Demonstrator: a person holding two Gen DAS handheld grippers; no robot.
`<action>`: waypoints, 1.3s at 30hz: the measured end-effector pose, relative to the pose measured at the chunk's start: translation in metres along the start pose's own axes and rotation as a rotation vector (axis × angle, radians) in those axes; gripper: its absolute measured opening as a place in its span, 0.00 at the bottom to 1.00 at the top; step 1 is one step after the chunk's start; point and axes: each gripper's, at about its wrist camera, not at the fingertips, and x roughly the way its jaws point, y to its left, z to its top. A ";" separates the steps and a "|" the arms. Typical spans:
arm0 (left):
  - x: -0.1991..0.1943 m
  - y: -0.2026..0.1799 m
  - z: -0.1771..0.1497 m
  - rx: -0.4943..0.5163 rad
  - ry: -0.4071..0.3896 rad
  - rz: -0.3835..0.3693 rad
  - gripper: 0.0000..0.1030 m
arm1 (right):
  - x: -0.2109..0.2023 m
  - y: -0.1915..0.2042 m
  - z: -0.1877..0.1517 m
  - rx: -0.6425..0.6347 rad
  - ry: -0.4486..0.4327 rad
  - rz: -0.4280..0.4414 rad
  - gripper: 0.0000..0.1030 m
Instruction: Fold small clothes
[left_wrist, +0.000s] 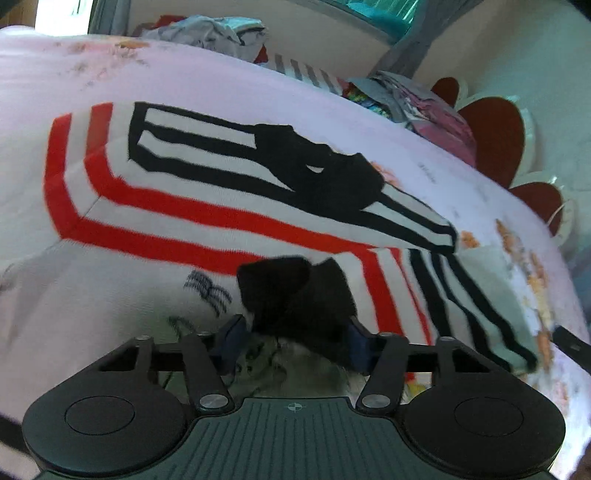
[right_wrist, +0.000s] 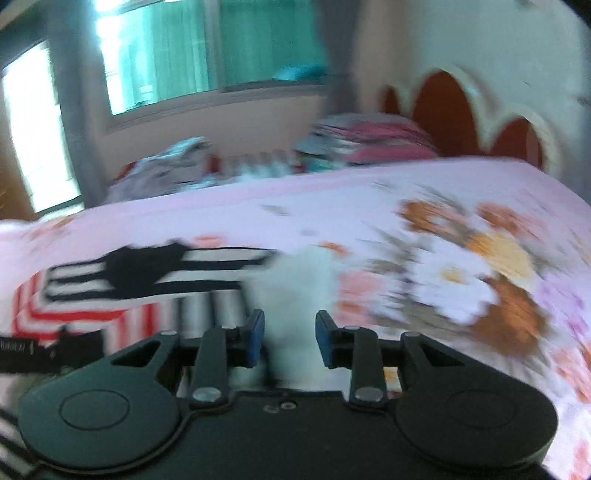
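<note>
From the left wrist, a striped garment (left_wrist: 207, 192) lies spread on the pink floral bed (left_wrist: 184, 70), with clothes piles (left_wrist: 221, 31) by the far wall; the left gripper (left_wrist: 295, 332) fingers are clamped on its black cuff (left_wrist: 295, 295). From the right wrist, blurred, the bed runs to a scalloped headboard (right_wrist: 454, 107) and window (right_wrist: 207, 55); the right gripper (right_wrist: 290, 339) fingers stand narrowly parted around white fabric (right_wrist: 291, 295), grip uncertain.

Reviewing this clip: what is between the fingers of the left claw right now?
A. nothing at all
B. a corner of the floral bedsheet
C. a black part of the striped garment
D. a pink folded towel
C: in the left wrist view, the left claw has a bunched black cuff of the striped sweater between its blue pads.
</note>
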 end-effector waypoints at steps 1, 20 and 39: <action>0.004 -0.005 0.002 0.019 -0.006 0.012 0.37 | 0.001 -0.011 -0.001 0.027 0.009 -0.014 0.30; -0.014 0.005 0.006 0.171 -0.180 0.219 0.42 | 0.048 -0.047 0.015 0.088 0.112 0.160 0.40; -0.011 0.041 0.002 0.065 -0.346 0.181 0.05 | 0.158 -0.027 0.059 0.034 0.131 0.420 0.09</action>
